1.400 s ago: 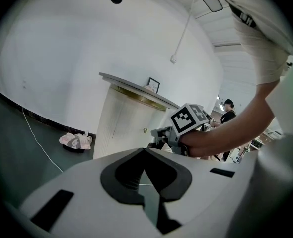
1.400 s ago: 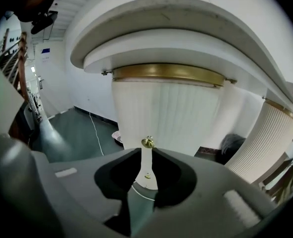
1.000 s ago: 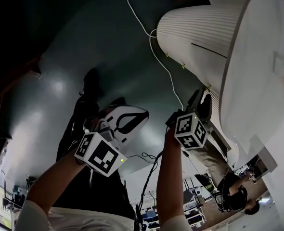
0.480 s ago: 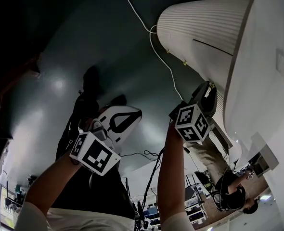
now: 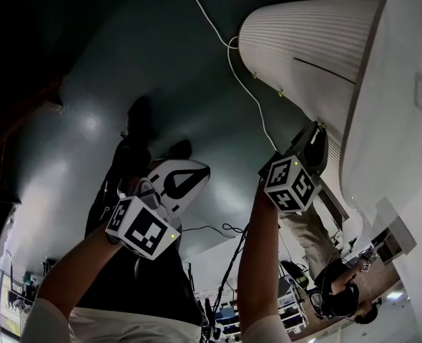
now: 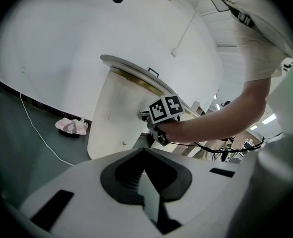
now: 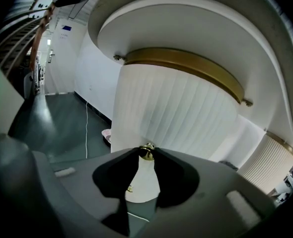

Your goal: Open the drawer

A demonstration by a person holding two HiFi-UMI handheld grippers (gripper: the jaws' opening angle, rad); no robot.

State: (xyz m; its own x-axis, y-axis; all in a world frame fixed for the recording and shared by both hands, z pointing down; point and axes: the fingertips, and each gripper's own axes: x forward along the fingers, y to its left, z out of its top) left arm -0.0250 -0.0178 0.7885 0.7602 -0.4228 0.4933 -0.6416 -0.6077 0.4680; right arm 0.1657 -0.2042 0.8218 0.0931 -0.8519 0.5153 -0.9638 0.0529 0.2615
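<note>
head view: your right tool [image 5: 315,138] is up against the ribbed front of the white cabinet [image 5: 304,41], under its overhanging top. your left tool [image 5: 201,171] hangs apart from the cabinet, over the dark floor [image 5: 89,127], where a white cable [image 5: 218,34] trails.

left gripper view: your left tool's jaws are together with nothing between them. ahead, your right arm reaches to the cabinet front, and a pink cloth [image 6: 72,126] lies on the floor by the wall.

right gripper view: your right tool's jaws are closing on the small brass knob [image 7: 146,152] of the drawer [image 7: 171,118], with the knob between the tips and touched on both sides. the drawer front sits flush in the cabinet, not yet pulled out.
</note>
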